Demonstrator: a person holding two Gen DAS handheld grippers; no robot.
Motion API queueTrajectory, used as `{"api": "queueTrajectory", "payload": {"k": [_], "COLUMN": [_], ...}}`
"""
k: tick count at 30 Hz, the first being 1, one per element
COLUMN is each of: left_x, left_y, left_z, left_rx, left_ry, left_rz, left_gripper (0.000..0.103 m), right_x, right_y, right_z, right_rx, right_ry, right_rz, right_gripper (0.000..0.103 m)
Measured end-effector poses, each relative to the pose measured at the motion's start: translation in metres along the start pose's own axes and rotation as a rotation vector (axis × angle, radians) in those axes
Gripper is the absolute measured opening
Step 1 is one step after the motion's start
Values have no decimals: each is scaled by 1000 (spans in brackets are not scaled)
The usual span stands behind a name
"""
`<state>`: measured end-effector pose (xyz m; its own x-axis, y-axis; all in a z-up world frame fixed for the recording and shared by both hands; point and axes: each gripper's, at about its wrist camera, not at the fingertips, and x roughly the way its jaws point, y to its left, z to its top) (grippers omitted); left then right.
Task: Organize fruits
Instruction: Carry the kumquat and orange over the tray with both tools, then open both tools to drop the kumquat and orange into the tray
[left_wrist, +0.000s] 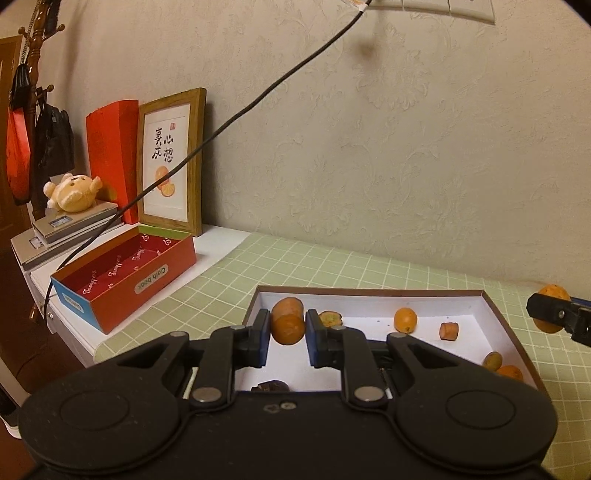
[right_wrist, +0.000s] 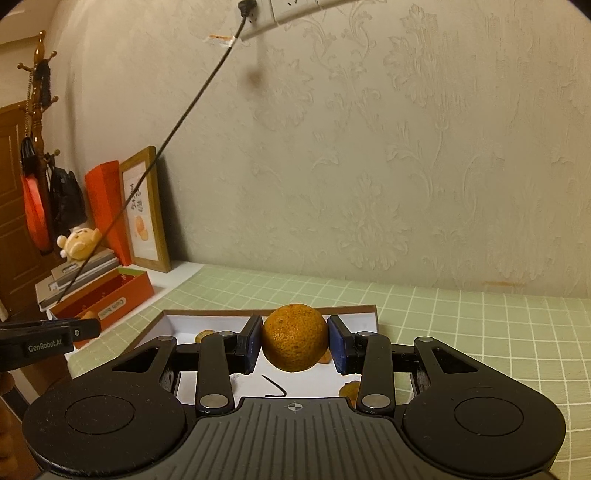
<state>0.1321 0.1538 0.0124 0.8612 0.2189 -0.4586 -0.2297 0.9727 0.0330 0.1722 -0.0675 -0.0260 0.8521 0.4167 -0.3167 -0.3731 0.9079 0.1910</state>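
My left gripper (left_wrist: 287, 332) is shut on a carrot piece (left_wrist: 287, 320) and holds it above the left end of a shallow white box (left_wrist: 495, 317). The box holds a kumquat (left_wrist: 405, 320), a small carrot chunk (left_wrist: 448, 331), a dark bumpy fruit (left_wrist: 330, 318) and more small orange fruits at its right (left_wrist: 509, 372). My right gripper (right_wrist: 294, 341) is shut on a round orange (right_wrist: 294, 337) above the same box (right_wrist: 354, 317). The right gripper with the orange also shows at the right edge of the left wrist view (left_wrist: 554, 314).
An open red box (left_wrist: 125, 280) lies on the white shelf to the left. Behind it stand a framed picture (left_wrist: 171, 162), a red envelope (left_wrist: 110, 155) and a plush toy (left_wrist: 72, 192) on a scale. A black cable (left_wrist: 258, 99) hangs across. Green checked cloth (left_wrist: 406, 266) covers the table.
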Motion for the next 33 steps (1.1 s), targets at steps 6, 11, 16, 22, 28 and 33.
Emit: {"api": "queueTrajectory", "payload": {"k": [6,11,16,22,28,33], "left_x": [11,24,42,28,18,11], "left_y": [1,1,-3,-8,-7,-1], "left_z": [2,4,4,15,22,25], "left_rx": [-6,-7,-3,-7,-27,-52], "left_ry": [14,31,77,5,-12,-23], "left_rz": [-5,-6,21,32,46,68], "left_gripper": [10,11,89,97,97,97], "right_x": [13,28,54,25,14,9], "right_y": [-3,-7,-10,-9,-12,-15], "right_z": [4,6,3,14,15,16], "right_rx": [1,9,0,10,29,32], "right_ry": [7,26,103,-107,-115,-103], "right_rz": [-7,-14,-65,-52,-34,-37], "right_gripper": [38,39,103,103,103,103]}}
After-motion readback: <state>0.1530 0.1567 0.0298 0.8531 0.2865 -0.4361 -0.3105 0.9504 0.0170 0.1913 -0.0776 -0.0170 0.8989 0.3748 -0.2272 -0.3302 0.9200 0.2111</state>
